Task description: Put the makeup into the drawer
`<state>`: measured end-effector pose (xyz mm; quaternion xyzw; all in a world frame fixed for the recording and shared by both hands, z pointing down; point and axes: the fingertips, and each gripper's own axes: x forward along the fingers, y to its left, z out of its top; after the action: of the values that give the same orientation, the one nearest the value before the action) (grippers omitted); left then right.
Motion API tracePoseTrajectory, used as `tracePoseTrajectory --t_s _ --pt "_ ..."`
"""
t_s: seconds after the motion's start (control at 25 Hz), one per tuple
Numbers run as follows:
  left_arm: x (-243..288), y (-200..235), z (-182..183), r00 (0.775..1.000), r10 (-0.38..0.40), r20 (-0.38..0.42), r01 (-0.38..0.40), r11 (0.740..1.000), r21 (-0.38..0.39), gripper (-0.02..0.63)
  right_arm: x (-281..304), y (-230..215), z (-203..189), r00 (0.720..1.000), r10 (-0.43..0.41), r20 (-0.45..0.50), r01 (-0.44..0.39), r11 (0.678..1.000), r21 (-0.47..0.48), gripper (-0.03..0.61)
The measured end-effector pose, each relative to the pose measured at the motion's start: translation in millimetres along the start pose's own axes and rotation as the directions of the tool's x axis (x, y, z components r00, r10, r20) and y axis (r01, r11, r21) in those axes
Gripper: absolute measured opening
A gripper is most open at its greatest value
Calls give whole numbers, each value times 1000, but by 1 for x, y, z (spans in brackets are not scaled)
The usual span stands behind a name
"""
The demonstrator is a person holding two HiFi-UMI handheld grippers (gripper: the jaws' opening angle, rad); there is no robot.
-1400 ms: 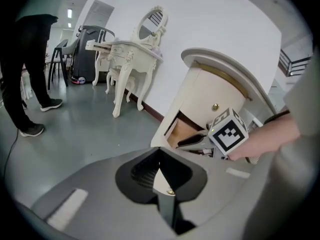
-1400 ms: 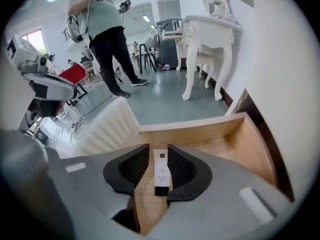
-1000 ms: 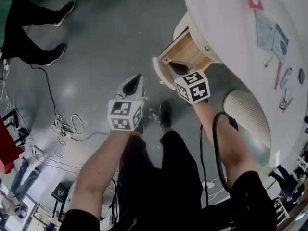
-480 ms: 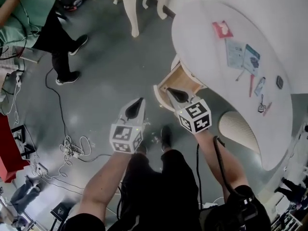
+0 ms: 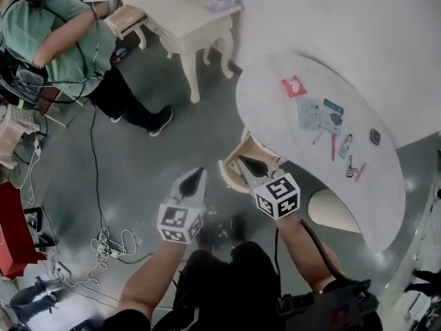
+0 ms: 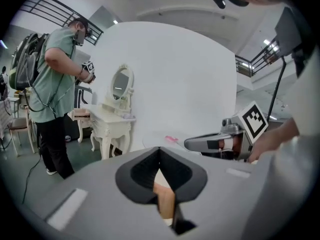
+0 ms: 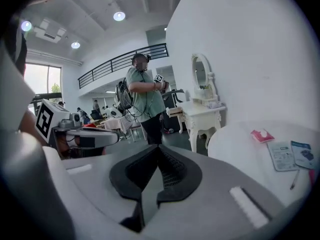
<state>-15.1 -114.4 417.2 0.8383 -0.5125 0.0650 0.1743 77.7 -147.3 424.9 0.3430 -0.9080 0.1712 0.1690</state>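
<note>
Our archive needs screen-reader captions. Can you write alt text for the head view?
The left gripper and right gripper, both shut, hang over a grey floor beside an open drawer under a white table strewn with makeup. A person in green stands top left.

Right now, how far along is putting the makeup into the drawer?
The drawer is already open. Nothing is in hand: the left gripper and right gripper are both shut and empty. Everything is left: the red packet, blue packets and pencils lie on the white table, none picked up.
</note>
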Motion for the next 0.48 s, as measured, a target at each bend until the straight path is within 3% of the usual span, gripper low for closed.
tracePoseTrajectory --t_s 0.16,0.48 --pt "-20 -9 38 998 -30 53 28 999 37 0 -25 16 34 998 5 67 -6 1000 20 2" --pt "-53 -24 108 984 -65 163 51 995 87 0 -68 40 106 977 -19 214 28 999 -41 2"
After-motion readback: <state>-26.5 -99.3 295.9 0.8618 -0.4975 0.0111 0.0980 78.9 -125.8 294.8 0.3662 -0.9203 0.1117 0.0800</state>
